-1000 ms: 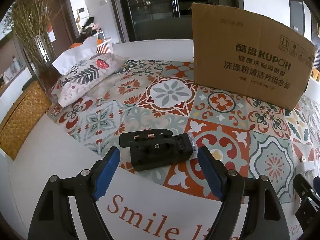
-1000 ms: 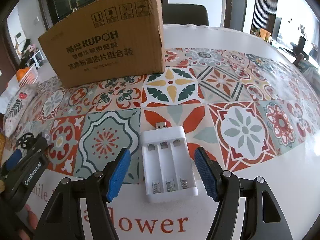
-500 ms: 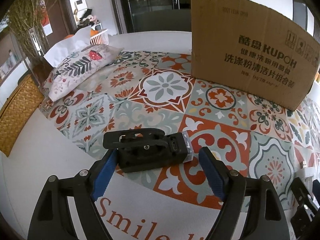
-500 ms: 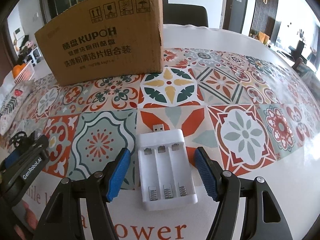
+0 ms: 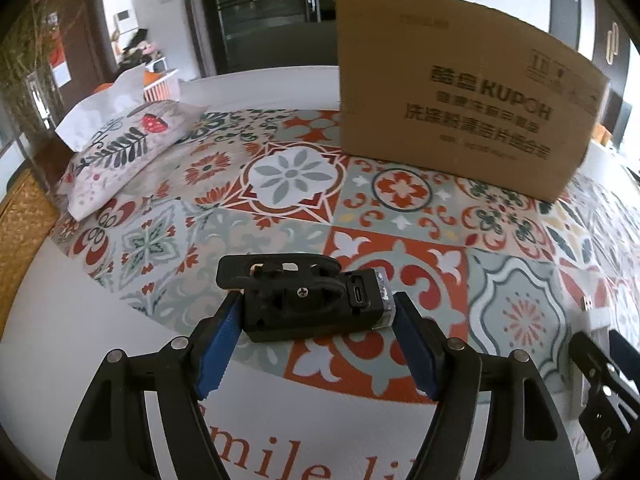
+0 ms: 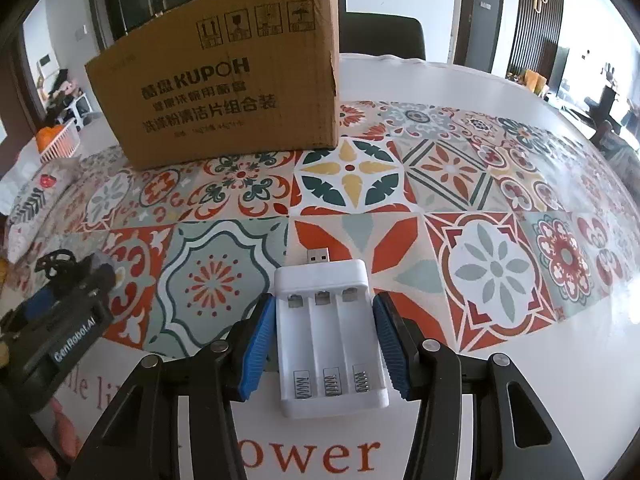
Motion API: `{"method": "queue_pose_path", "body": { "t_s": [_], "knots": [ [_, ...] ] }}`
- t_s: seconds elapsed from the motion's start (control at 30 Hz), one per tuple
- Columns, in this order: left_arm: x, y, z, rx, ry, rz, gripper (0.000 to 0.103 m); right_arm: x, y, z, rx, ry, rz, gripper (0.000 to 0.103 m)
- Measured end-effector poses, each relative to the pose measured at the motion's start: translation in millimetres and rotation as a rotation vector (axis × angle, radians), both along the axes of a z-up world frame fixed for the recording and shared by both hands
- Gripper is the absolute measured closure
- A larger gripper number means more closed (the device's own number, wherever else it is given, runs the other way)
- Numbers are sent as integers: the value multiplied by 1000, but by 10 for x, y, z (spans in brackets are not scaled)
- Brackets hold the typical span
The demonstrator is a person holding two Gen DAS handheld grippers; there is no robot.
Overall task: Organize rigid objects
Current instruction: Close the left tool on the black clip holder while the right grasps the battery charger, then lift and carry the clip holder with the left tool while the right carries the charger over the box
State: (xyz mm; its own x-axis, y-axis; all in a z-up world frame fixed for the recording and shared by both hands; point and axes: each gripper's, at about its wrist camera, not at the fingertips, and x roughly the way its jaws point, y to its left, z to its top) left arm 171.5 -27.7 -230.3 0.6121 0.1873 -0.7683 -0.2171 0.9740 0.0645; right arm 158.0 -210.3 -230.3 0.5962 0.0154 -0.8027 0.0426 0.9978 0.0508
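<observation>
Cardboard box (image 6: 224, 80) stands closed-sided behind the 3-slot empty white charger (image 6: 330, 336).

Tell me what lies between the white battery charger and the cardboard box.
Nothing but bare patterned tablecloth separates the charger from the box, seen in the right wrist view.

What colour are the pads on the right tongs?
Blue, ribbed pads, clearest in the right wrist view, closed on the white battery charger.
</observation>
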Motion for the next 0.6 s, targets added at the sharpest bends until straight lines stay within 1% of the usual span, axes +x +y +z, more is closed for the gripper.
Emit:
{"method": "queue_pose_path", "body": {
  "t_s": [0.13,0.37,0.6],
  "knots": [
    [-63,-38,35,-2,-9,-47,30,-48,-1,32,-9,-3,16,53],
    [-146,-60,166,-15,-26,-83,30,-119,-12,149,-2,-24,32,53],
    [-205,-62,386,-15,-53,-115,30,-152,-11,383,15,-72,38,53]
  ]
}}
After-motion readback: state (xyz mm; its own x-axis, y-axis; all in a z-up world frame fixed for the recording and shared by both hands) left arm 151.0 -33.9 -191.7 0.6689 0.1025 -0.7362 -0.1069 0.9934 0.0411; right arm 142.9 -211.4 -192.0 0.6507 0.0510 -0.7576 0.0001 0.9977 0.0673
